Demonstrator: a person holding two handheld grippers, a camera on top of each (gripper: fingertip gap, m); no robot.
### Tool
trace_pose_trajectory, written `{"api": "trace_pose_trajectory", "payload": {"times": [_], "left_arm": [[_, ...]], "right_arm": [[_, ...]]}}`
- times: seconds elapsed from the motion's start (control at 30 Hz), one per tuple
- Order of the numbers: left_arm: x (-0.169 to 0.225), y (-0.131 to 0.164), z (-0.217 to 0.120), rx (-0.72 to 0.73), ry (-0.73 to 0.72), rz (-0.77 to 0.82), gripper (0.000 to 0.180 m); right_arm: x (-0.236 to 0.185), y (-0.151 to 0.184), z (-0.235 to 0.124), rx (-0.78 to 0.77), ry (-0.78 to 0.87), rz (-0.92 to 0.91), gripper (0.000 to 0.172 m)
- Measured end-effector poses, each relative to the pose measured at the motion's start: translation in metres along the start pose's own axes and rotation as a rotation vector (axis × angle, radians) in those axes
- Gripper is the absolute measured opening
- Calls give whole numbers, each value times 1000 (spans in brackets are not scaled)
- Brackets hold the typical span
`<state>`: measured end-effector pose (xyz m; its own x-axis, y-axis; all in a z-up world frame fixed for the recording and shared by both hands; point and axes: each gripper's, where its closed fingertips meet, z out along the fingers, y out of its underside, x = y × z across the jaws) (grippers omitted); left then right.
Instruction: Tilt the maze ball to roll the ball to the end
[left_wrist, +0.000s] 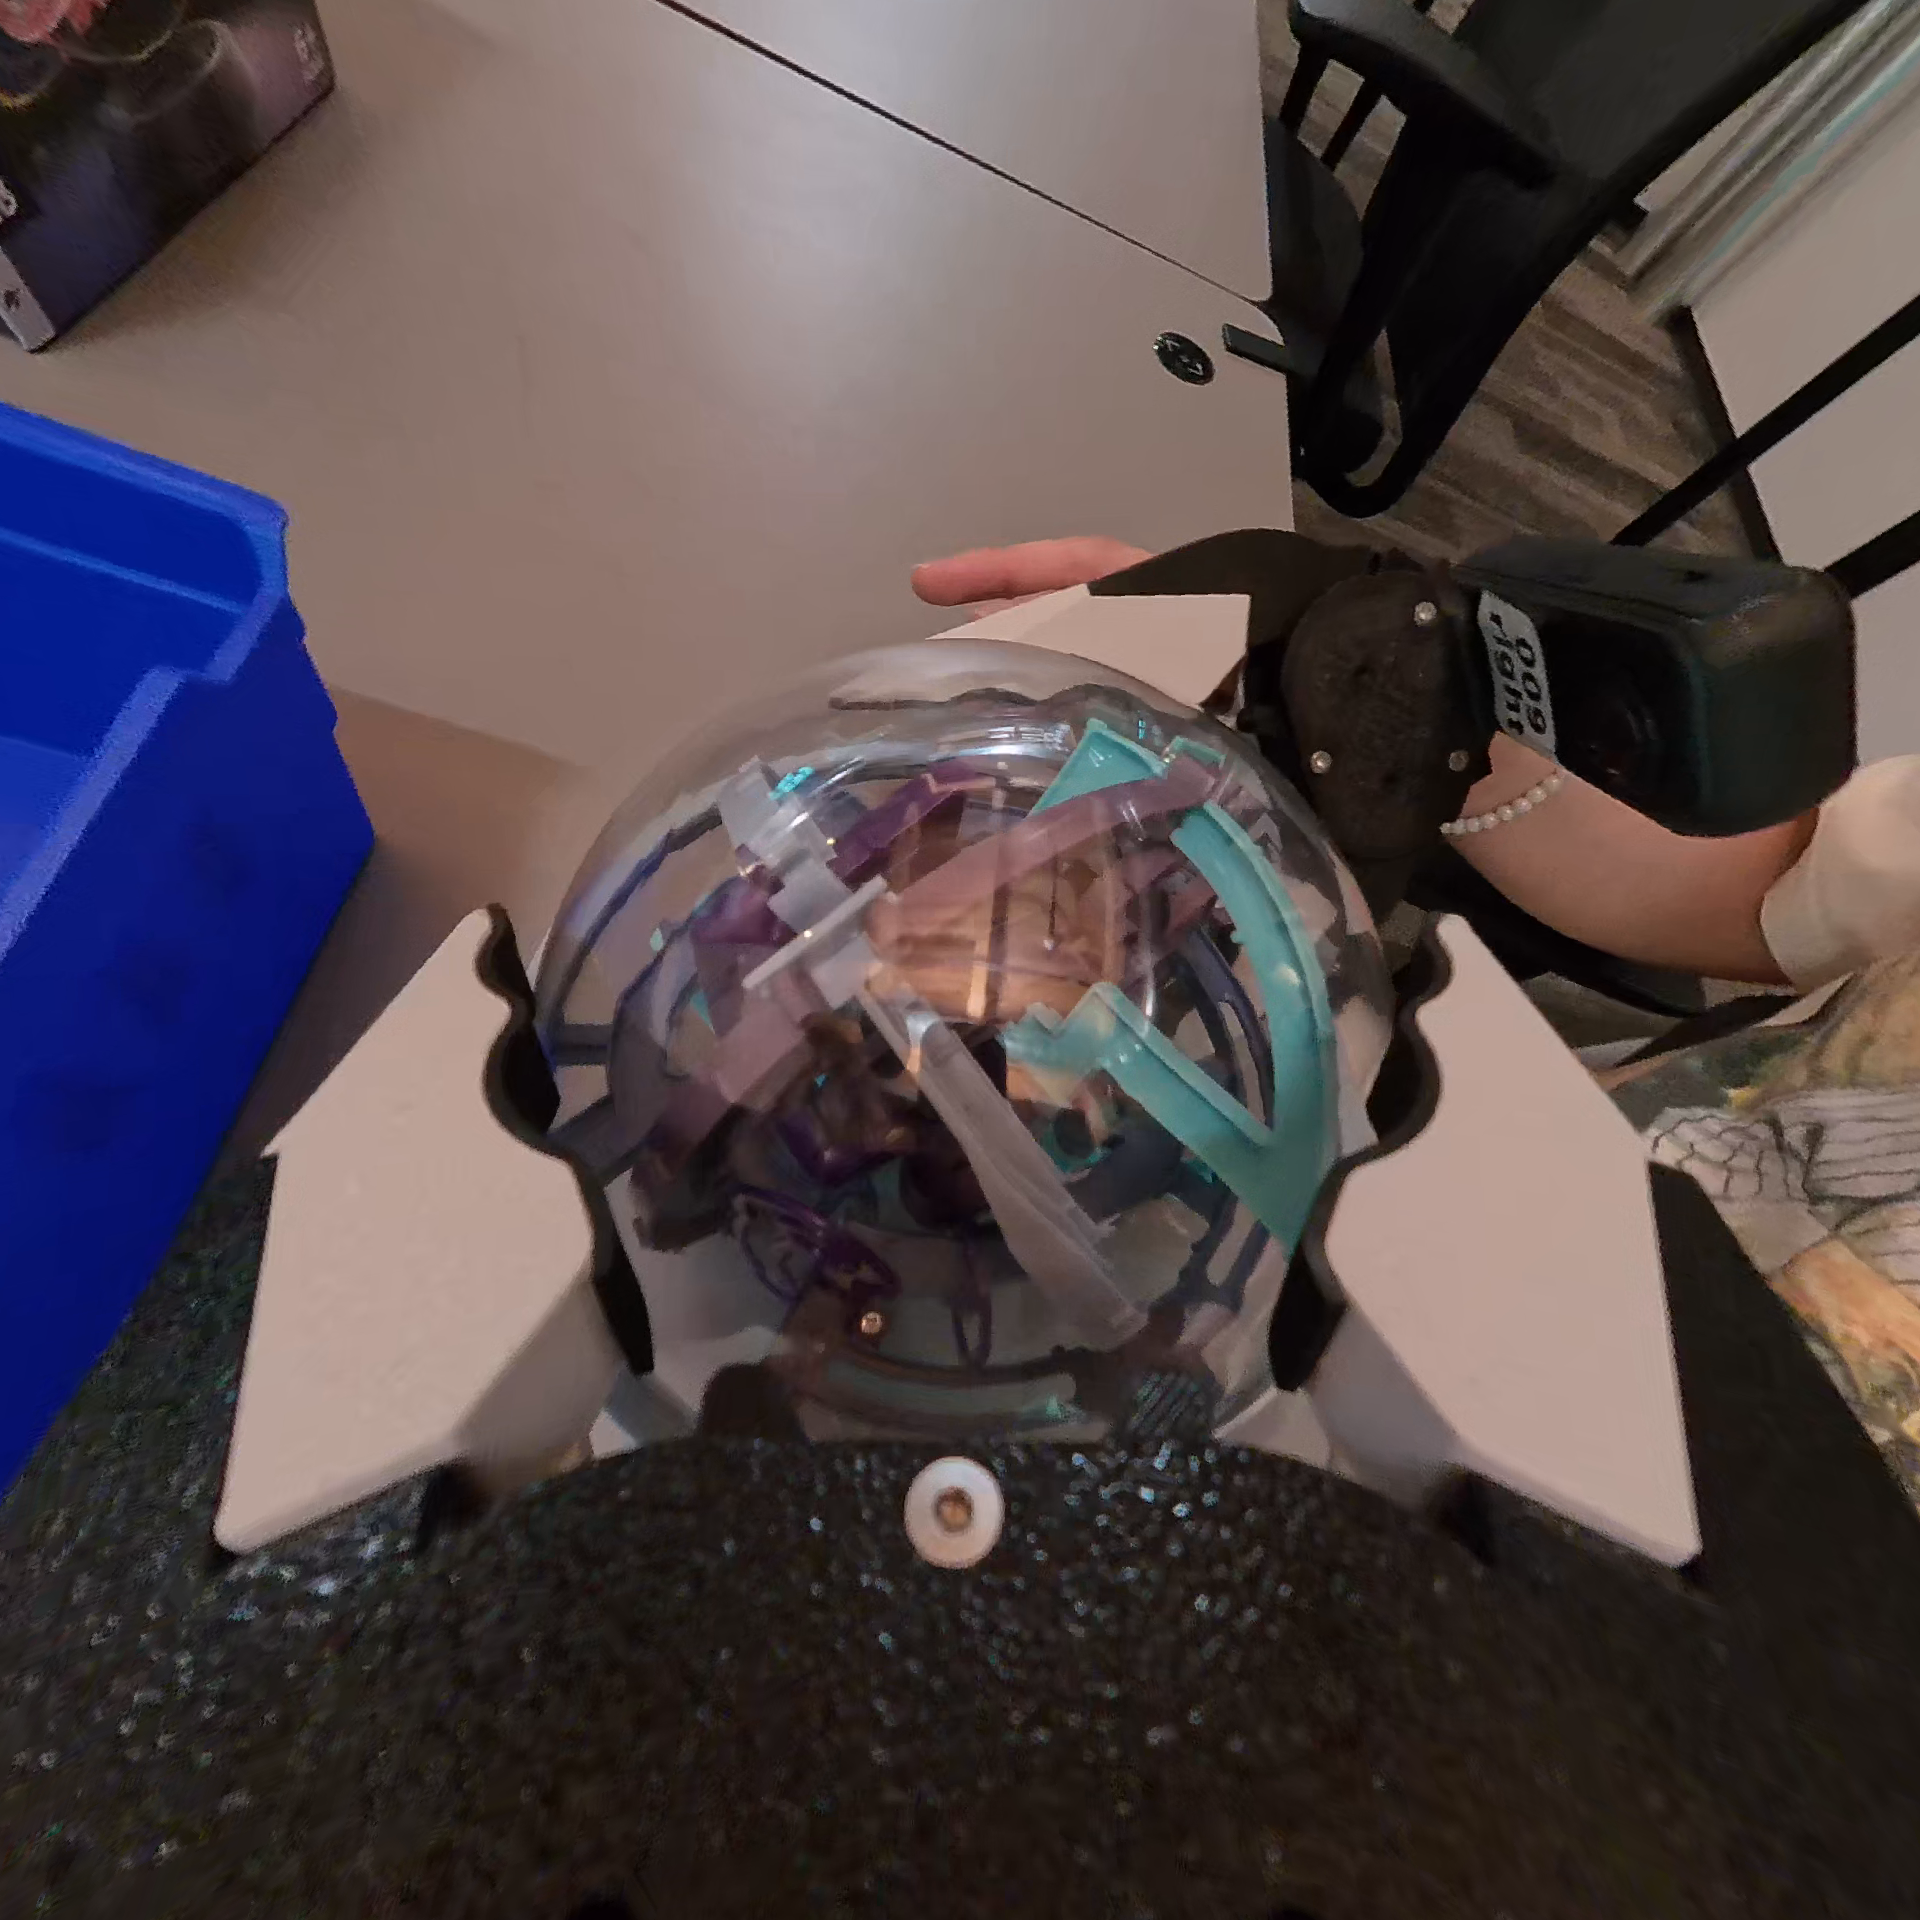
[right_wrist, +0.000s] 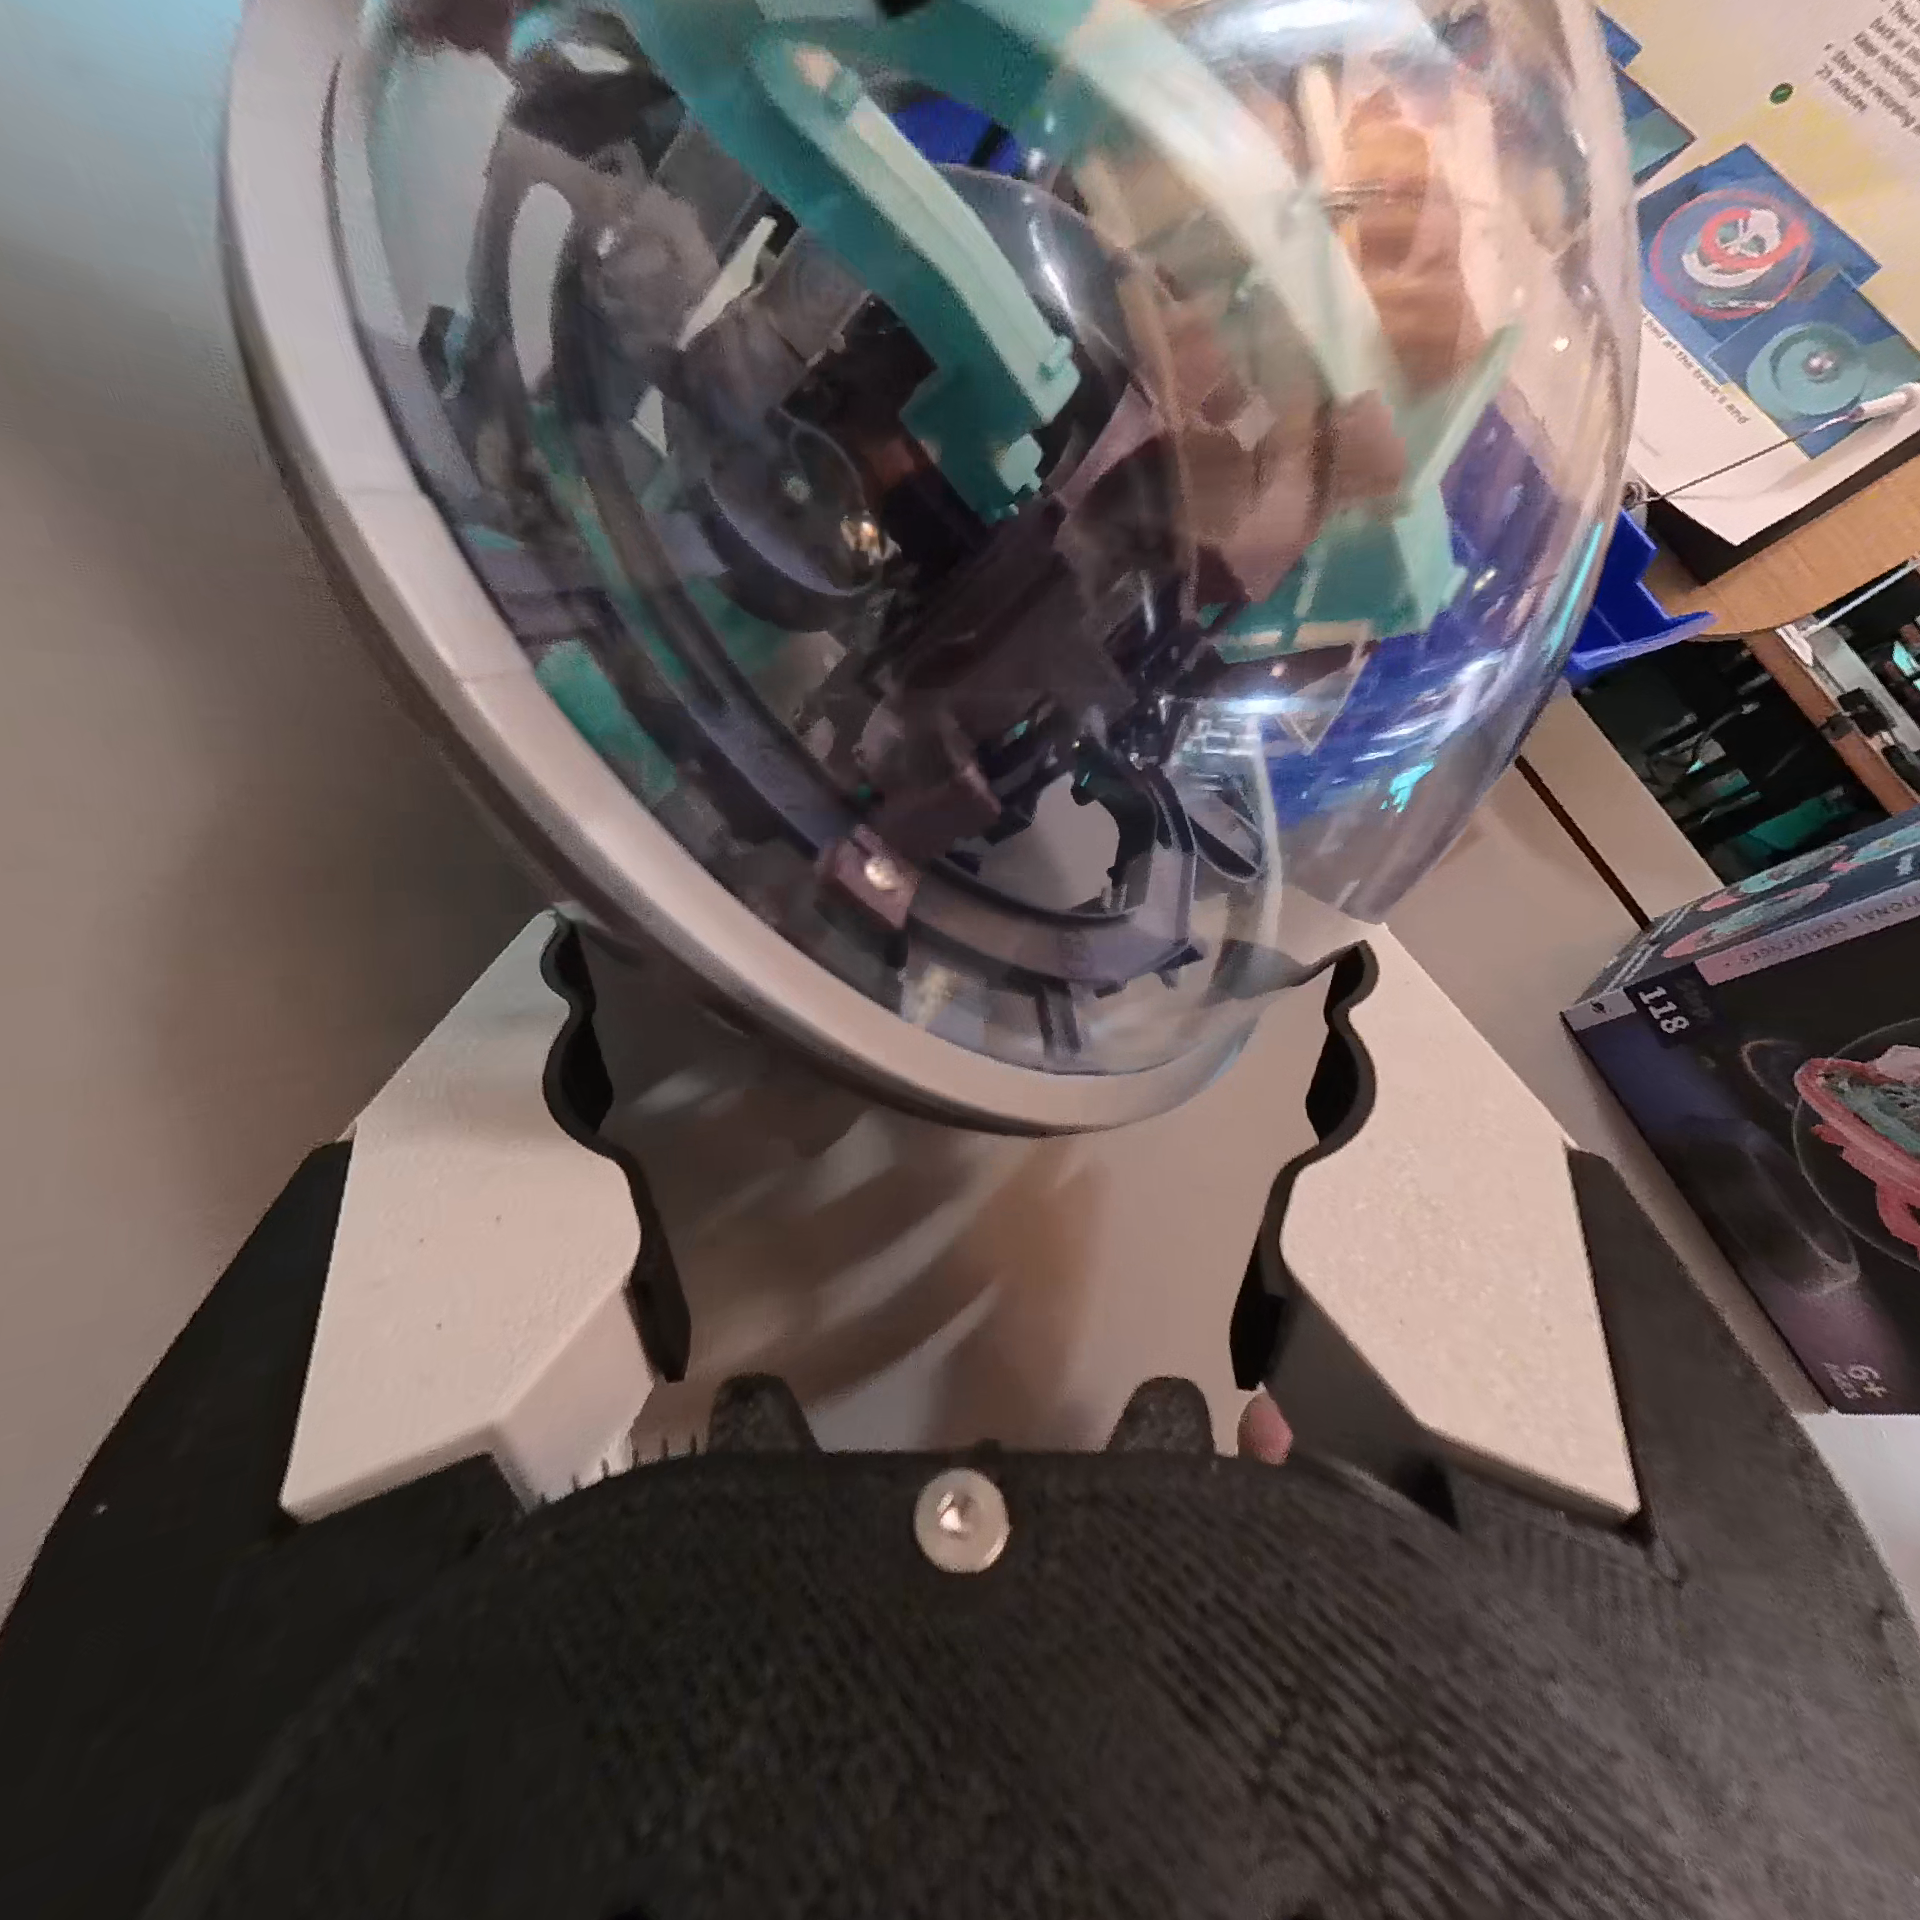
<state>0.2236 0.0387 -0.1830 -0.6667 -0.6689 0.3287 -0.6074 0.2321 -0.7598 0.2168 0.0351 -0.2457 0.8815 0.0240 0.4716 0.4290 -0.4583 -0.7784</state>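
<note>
The maze ball (left_wrist: 956, 1018) is off the bench (left_wrist: 644, 343), carried between two hand-held grippers. The left hand-held gripper (left_wrist: 961, 997) stands spread very wide, with its dark wavy pads (left_wrist: 520, 1049) bearing on opposite flanks of the clear shell. The right hand-held gripper (right_wrist: 956, 1049) is also spread wide; its fingertips (right_wrist: 1340, 997) meet the lower curve of the sphere, one near the grey equator band (right_wrist: 436, 665), the other on the clear dome. In the left wrist view this gripper sits at the far right of the sphere.

The small metal ball (right_wrist: 883, 878) appears to rest in a purple pocket low in the maze, near the grey band. How far along the route this lies cannot be judged.

Risks noted:
- The shell is smooth, hard and round, and contact is limited to narrow pad edges. A tilt that shifts the weight could let the sphere rotate or slip out of either grip.
- The right hand-held gripper engages only near its tips, so its hold looks the weaker. A drop would land on the bench, or towards the blue bin (left_wrist: 135, 790) at near left.
- The right wrist view is blurred, suggesting brisk motion. An abrupt tilt could throw the small ball off its track.
- Reflections and overlapping teal track (left_wrist: 1268, 935) obscure the ball, so a wrong tilt direction is likely.
</note>
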Motion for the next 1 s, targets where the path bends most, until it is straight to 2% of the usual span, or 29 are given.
{"api": "trace_pose_trajectory", "payload": {"times": [0.43, 0.6, 1.0], "left_arm": [[-15, -4, -3, 52, -14, -156, 155], [-18, -4, -5, 69, -3, -184, 155], [-26, -7, -4, 55, 14, -256, 154]], "right_arm": [[9, -9, -3, 39, 48, -86, 136], [10, -5, 1, 4, 62, -155, 142], [16, 0, 6, -3, 21, -144, 140]]}}
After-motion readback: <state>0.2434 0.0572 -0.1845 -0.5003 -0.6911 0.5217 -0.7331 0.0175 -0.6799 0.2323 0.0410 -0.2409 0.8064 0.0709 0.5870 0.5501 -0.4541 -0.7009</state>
